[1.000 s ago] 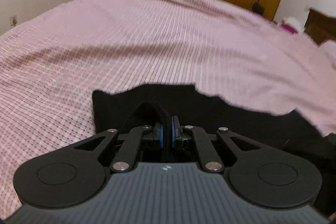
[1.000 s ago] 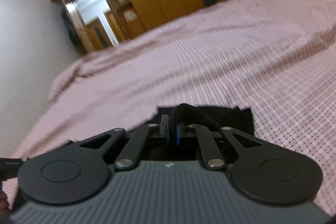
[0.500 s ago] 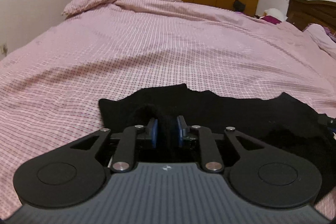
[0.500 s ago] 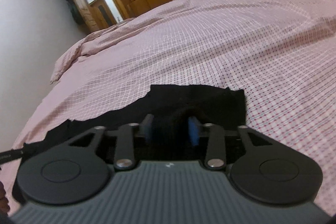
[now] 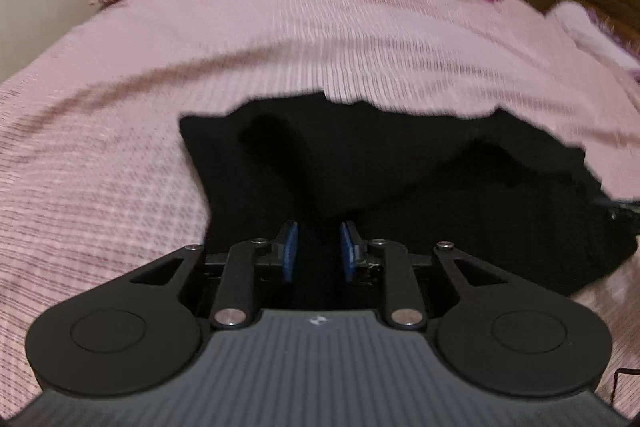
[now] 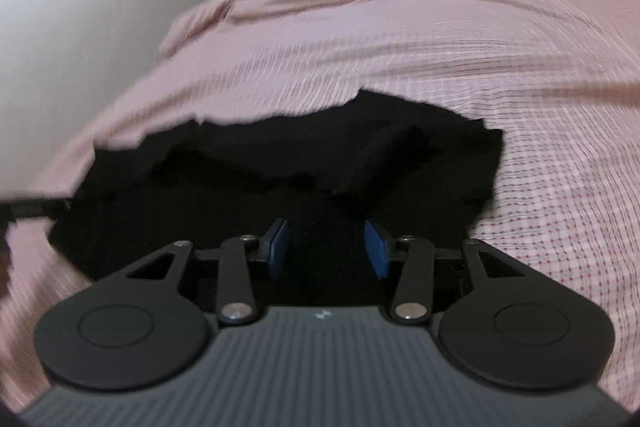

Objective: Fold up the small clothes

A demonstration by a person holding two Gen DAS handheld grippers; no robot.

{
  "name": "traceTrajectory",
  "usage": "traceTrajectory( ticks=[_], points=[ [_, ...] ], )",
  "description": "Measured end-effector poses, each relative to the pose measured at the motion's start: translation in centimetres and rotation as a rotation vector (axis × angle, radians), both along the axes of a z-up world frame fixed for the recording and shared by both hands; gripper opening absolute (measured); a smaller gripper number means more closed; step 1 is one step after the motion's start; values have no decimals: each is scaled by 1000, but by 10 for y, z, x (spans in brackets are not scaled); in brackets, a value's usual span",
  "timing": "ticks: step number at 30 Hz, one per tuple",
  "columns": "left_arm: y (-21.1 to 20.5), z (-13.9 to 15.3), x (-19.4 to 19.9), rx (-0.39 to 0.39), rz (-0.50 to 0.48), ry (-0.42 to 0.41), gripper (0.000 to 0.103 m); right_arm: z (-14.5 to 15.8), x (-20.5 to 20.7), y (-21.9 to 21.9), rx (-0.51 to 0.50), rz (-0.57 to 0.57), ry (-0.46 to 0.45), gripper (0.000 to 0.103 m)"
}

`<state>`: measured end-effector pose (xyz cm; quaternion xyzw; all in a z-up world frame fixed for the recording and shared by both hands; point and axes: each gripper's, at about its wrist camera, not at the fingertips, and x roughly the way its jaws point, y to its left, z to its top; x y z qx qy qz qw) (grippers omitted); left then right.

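From the left wrist view, my left gripper [image 5: 318, 251] sits low over the black garment [image 5: 400, 187], which lies on the pink checked bedspread [image 5: 280, 59]. Its jaws are opening, with a modest gap between the blue pads [image 5: 289, 251]. Dark cloth shows in that gap, but I judge the pads are not pressing on it. The risk I see is a raised ridge of fabric just ahead: if a pad snags it as I pull away, the fold drags open.

From the right wrist view, my right gripper [image 6: 326, 249] stands wider apart over the same garment [image 6: 280, 179], near its right edge, and nothing looks pinched. The picture is blurred, so I cannot tell how flat the layers lie. The far edge looks ragged and uneven; a hasty withdrawal, I think, could leave the fold lopsided or bunched.
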<state>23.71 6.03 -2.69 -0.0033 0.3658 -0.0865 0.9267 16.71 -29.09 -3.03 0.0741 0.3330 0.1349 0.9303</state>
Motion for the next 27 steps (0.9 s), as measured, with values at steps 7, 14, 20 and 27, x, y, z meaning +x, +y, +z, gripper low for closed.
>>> traceTrajectory(
  ticks=[7,14,20,27],
  points=[
    [-10,-11,35,-29,-1,-46,27,-6,29,14,-82,-20,-58,44],
    [-14,1,85,-13,51,-134,27,1,73,12,-151,-85,-123,43],
    [-6,0,114,-5,111,-140,27,-12,104,9,-171,-128,-108,42],
    [6,17,105,-36,120,-183,28,-9,104,9,-148,-149,-125,43]
  ],
)
